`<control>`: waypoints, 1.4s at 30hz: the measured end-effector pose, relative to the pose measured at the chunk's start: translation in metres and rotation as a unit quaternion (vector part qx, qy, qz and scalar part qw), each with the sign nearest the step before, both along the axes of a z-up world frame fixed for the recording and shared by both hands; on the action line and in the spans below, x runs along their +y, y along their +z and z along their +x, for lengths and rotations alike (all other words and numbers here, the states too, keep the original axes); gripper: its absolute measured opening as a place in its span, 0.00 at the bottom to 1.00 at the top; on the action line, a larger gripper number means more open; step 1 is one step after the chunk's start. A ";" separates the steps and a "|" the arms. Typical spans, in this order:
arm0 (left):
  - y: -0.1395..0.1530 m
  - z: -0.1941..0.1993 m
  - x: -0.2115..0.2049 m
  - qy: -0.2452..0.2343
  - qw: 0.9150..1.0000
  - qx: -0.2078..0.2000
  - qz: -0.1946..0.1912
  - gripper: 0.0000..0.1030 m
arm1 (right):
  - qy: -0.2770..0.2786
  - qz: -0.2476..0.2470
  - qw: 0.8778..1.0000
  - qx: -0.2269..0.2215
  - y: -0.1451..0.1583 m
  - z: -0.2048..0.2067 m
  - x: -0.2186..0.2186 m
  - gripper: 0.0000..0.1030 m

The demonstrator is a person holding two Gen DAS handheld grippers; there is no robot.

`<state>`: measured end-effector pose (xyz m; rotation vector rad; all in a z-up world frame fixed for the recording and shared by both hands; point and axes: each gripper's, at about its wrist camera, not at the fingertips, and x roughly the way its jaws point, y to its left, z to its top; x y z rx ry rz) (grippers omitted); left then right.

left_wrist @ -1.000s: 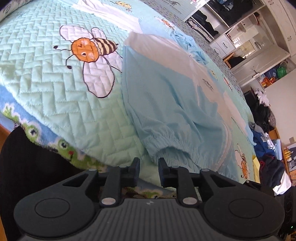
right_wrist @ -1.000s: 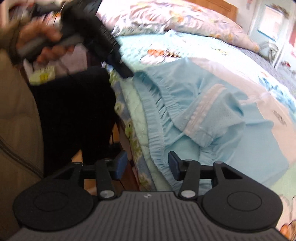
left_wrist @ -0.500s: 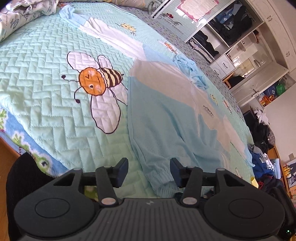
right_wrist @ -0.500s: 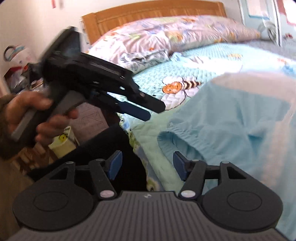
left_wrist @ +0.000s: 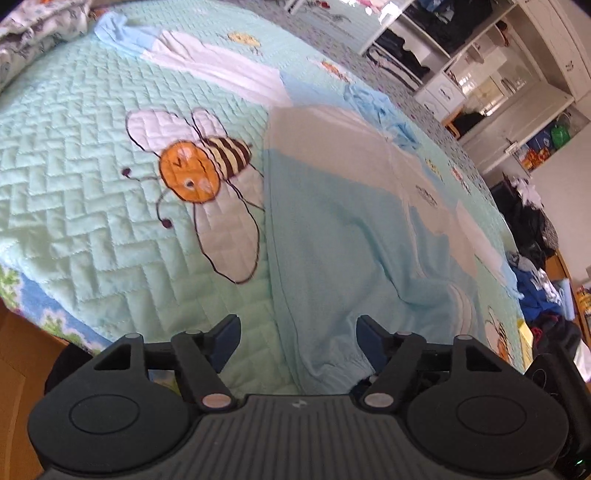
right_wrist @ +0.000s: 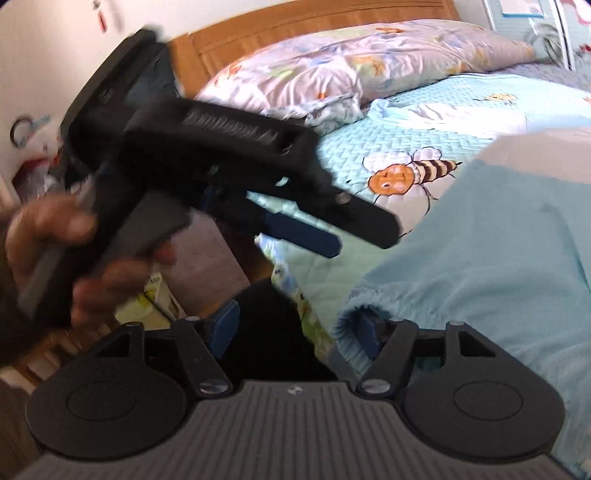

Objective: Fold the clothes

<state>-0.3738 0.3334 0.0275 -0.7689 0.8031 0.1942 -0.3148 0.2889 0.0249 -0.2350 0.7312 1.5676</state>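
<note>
Quilted bedding fills the left wrist view: a mint-green bedspread (left_wrist: 85,192) stitched in a herringbone pattern, with an embroidered bee (left_wrist: 199,173) in orange, brown and white. The garment to be folded, a light blue garment (left_wrist: 332,236) of soft knit with a paler upper panel, lies flat just right of the bee, its gathered elastic cuff near the bed's front edge. The left gripper (left_wrist: 297,330) has just been opening; its jaws stand spread above the lower part of the garment, and nothing is pinched between them. Open shelves (left_wrist: 491,85) with clutter stand beyond the bed.

Right wrist view: a wooden headboard (right_wrist: 295,33) and a floral pillow (right_wrist: 369,62) close the background. The same blue garment (right_wrist: 498,258) covers the right half, its cuff opening ringed by puckered elastic. The right gripper (right_wrist: 295,330) has also just been opening and is spread; its right finger sits at the cuff mouth, though contact cannot be confirmed. The left gripper's black body crosses the frame, held in the person's hand (right_wrist: 48,236), blurred.

Risk: the cuff lies close to the mattress edge, so a careless pull could drag fabric off the bed. A pinch taking only one layer would skew the fold. The two tools are near and could collide.
</note>
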 end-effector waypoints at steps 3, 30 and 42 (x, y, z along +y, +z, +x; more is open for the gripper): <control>-0.004 0.007 -0.002 -0.008 1.000 0.009 -0.009 0.70 | -0.012 -0.001 1.000 -0.008 0.003 0.003 -0.018 0.68; -0.010 0.006 -0.019 0.004 0.992 0.071 0.101 0.01 | -0.347 0.013 0.937 -0.041 0.012 0.058 -0.248 0.81; -0.013 0.015 -0.026 -0.015 0.988 0.087 0.125 0.04 | -0.258 -0.095 0.884 -0.379 -0.004 -0.009 -0.171 0.86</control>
